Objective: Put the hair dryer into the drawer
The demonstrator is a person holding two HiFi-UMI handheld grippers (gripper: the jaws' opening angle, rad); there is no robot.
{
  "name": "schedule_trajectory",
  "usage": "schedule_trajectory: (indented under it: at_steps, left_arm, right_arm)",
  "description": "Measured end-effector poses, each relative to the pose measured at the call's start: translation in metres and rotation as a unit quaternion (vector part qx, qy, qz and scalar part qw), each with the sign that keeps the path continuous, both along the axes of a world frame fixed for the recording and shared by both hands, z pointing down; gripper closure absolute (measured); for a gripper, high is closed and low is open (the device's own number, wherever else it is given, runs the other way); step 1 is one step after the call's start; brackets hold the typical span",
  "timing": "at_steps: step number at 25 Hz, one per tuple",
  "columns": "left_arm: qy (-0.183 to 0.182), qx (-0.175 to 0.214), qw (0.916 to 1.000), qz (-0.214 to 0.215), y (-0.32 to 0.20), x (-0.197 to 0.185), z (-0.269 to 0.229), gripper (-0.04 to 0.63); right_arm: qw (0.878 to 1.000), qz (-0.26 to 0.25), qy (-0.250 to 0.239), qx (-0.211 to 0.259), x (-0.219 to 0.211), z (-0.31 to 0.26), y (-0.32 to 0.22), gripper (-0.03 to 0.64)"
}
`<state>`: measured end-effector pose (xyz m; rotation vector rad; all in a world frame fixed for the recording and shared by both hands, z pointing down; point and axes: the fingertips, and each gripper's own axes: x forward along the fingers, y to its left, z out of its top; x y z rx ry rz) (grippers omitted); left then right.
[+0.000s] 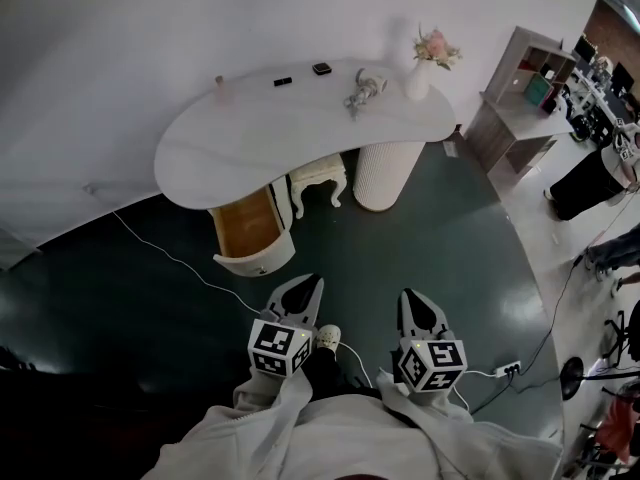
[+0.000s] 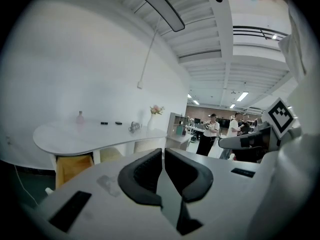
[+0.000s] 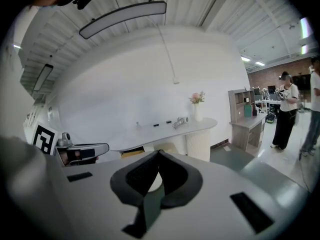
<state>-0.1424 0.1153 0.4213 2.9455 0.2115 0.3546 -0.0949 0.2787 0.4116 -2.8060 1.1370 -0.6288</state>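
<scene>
The silver hair dryer (image 1: 362, 92) lies on the white curved table (image 1: 240, 143), between two small black items and a vase of flowers (image 1: 428, 63). Below the table's left end a drawer (image 1: 250, 230) with a wooden inside stands pulled out. My left gripper (image 1: 308, 282) and right gripper (image 1: 412, 295) hover side by side over the dark floor, well short of the table, both shut and holding nothing. In the left gripper view the hair dryer (image 2: 134, 127) and drawer (image 2: 73, 169) lie far ahead of the shut left gripper (image 2: 163, 152). The right gripper (image 3: 159, 153) faces the hair dryer (image 3: 180, 121) from a distance.
A white stool (image 1: 318, 176) and a ribbed pedestal (image 1: 388, 173) stand under the table. A white cable (image 1: 175, 260) and a power strip (image 1: 508, 370) lie on the floor. A shelf unit (image 1: 520, 103) and people (image 1: 590, 183) are off to the right.
</scene>
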Motion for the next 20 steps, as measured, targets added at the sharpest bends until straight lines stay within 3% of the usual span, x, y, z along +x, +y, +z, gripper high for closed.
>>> schedule_trajectory:
  at_steps: [20]
  left_arm:
    - [0.006, 0.001, 0.9985, 0.055, -0.018, 0.09, 0.006, 0.569]
  right_arm:
    - [1.0, 0.026, -0.015, 0.008, 0.074, 0.012, -0.036, 0.566]
